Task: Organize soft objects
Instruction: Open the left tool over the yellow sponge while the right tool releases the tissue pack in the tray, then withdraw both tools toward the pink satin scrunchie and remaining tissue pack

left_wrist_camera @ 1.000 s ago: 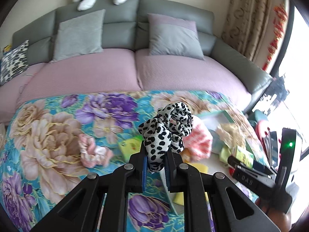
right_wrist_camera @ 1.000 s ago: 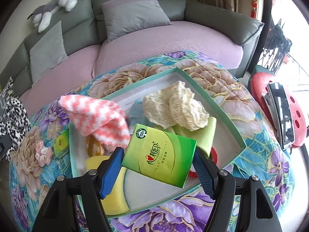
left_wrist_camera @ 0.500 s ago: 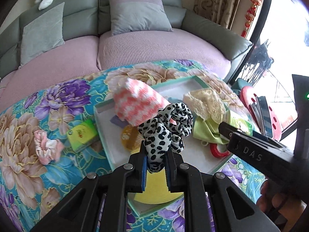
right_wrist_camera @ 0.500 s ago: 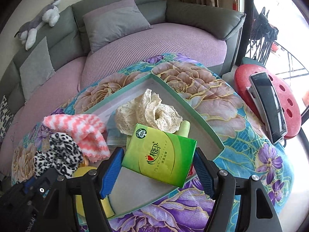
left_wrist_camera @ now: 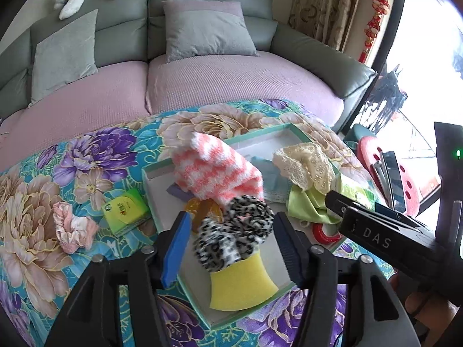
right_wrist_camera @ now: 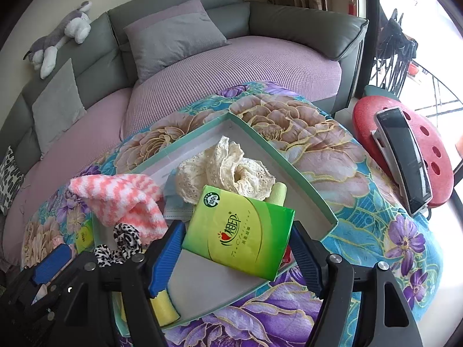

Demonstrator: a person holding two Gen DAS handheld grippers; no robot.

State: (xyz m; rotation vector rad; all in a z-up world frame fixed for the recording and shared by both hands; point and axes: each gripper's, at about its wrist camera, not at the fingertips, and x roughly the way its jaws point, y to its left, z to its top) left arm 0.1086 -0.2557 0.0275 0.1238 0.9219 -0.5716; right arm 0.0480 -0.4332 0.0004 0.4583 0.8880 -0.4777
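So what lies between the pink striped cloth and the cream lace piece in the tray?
A pale blue face mask, partly tucked under both, best seen in the right wrist view.

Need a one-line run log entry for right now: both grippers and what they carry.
left gripper: jaws just opened, leopard scrunchie loose over tray | right gripper: jaws just widened, green tissue pack between pads

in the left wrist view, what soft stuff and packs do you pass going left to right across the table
pink crumpled cloth → green tissue pack → pink-and-white striped fuzzy cloth → cream lace scrunchie → red stool
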